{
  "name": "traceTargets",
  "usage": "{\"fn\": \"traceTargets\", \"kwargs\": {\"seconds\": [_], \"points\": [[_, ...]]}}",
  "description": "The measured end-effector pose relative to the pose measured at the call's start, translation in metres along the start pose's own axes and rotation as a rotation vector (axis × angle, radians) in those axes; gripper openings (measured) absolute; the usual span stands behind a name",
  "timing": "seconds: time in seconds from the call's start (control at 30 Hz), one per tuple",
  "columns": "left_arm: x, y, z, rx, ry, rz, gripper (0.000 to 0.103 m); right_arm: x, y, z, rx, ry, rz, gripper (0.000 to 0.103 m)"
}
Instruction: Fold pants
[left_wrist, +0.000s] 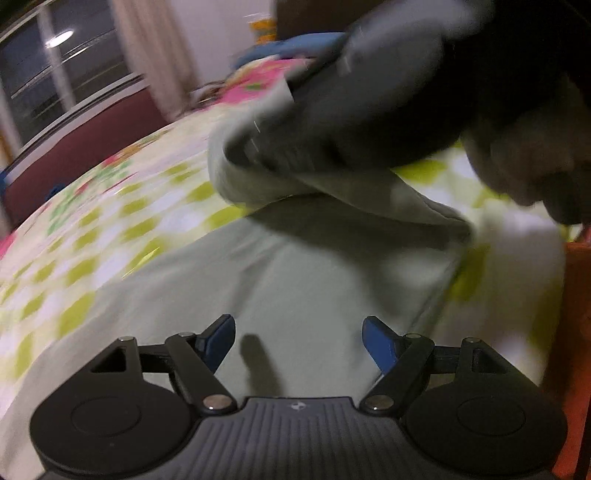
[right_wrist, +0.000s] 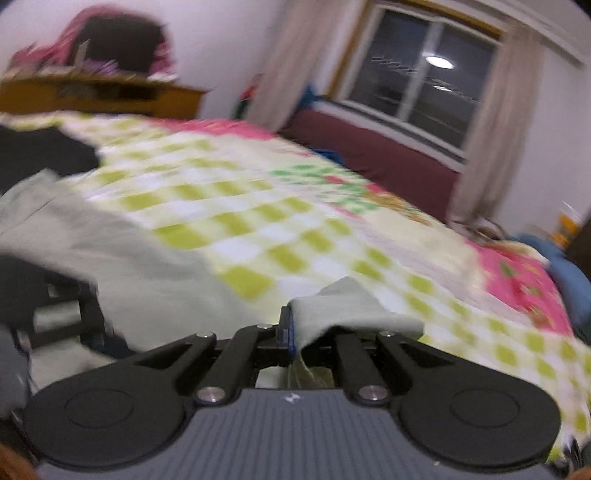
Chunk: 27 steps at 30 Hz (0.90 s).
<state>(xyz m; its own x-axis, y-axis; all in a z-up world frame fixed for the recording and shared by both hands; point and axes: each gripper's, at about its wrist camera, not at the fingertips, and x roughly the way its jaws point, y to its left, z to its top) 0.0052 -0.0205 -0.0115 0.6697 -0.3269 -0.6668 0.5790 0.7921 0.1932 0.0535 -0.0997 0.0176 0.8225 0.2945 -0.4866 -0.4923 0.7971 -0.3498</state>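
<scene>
Pale grey-green pants (left_wrist: 295, 280) lie spread on a checkered bedspread (left_wrist: 92, 240). My left gripper (left_wrist: 298, 338) is open and empty, just above the flat part of the pants. My right gripper (right_wrist: 295, 330) is shut on an edge of the pants (right_wrist: 343, 306), which drapes over its right finger. In the left wrist view the right gripper's dark body (left_wrist: 369, 110) is blurred and carries that lifted fold (left_wrist: 332, 184) above the flat part. More of the pants (right_wrist: 110, 258) lies at the left of the right wrist view.
The bedspread (right_wrist: 258, 221) has yellow-green checks and pink flowers. A dark garment (right_wrist: 40, 155) lies at the far left of the bed. A maroon bench (right_wrist: 369, 151) stands under a window (right_wrist: 417, 70) with curtains. A blue cloth (right_wrist: 569, 273) lies at the bed's right end.
</scene>
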Motion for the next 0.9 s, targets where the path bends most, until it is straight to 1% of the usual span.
{"fn": "traceTargets", "kwargs": {"seconds": [0.07,0.13,0.17,0.23,0.3,0.4,0.53,0.57,0.63,0.7,0.8,0.9], "points": [[-0.017,0.026,-0.006,-0.092,-0.015,0.027,0.089,0.013,0.027,0.010,-0.053,0.013,0.055,0.005],[-0.033,0.048,-0.016,-0.146,-0.033,0.072,0.089,0.018,0.053,0.017,-0.072,0.031,0.132,0.005],[-0.039,0.057,-0.023,-0.157,-0.021,0.099,0.089,0.022,0.063,0.021,-0.078,0.039,0.159,0.005],[-0.048,0.074,-0.042,-0.185,0.026,0.135,0.089,0.028,0.084,0.026,-0.133,0.044,0.176,0.005],[-0.054,0.084,-0.063,-0.213,0.060,0.151,0.089,0.033,0.101,0.030,-0.142,0.056,0.216,0.005],[-0.062,0.090,-0.090,-0.257,0.088,0.159,0.089,0.035,0.125,0.032,-0.198,0.051,0.250,0.005],[-0.076,0.093,-0.113,-0.311,0.080,0.141,0.090,0.034,0.156,0.031,-0.299,0.046,0.290,0.005],[-0.078,0.092,-0.118,-0.320,0.075,0.135,0.090,0.036,0.160,0.032,-0.297,0.054,0.305,0.005],[-0.079,0.095,-0.124,-0.345,0.075,0.128,0.090,0.037,0.165,0.034,-0.297,0.064,0.309,0.005],[-0.083,0.097,-0.130,-0.358,0.070,0.129,0.090,0.035,0.168,0.037,-0.318,0.048,0.311,0.005],[-0.091,0.095,-0.137,-0.364,0.058,0.126,0.090,0.033,0.174,0.039,-0.347,0.025,0.357,0.005],[-0.100,0.095,-0.143,-0.367,0.053,0.124,0.090,0.031,0.178,0.037,-0.395,0.008,0.373,0.005]]}}
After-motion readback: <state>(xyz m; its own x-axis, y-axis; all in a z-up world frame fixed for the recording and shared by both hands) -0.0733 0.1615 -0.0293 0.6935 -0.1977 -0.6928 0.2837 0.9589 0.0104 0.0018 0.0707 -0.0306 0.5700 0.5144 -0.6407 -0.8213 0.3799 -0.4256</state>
